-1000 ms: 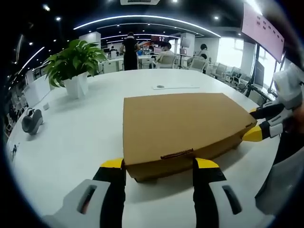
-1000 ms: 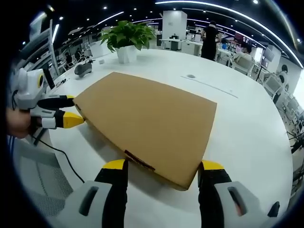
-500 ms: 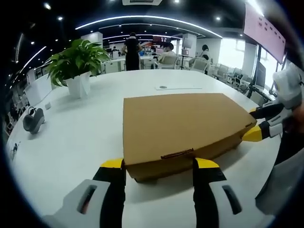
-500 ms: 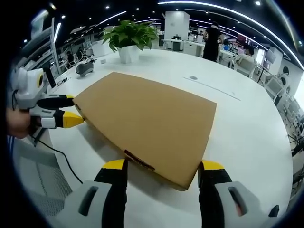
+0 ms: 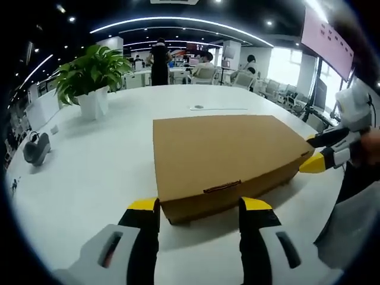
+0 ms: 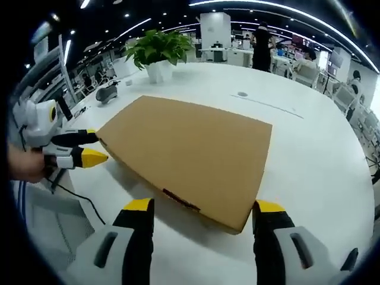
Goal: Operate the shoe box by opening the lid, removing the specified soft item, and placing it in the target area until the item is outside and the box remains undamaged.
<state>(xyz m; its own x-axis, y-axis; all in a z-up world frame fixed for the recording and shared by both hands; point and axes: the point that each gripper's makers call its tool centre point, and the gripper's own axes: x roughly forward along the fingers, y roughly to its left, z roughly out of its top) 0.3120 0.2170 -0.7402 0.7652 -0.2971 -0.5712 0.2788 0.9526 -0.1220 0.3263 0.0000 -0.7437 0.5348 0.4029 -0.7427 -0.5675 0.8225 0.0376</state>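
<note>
An open-plan office, with a broad white table (image 5: 83,172) under me. The cardboard shoe box (image 5: 222,155) lies flat at the middle of it, lid shut. My left gripper (image 5: 199,208) sits at one end with jaws wide, straddling the tab; my right gripper (image 6: 205,209) is spread wide at the adjacent corner. I judge I'm at the opening step: next I must catch the lid's edge and lift gently. A potted plant (image 5: 90,77) stands well beyond.
</note>
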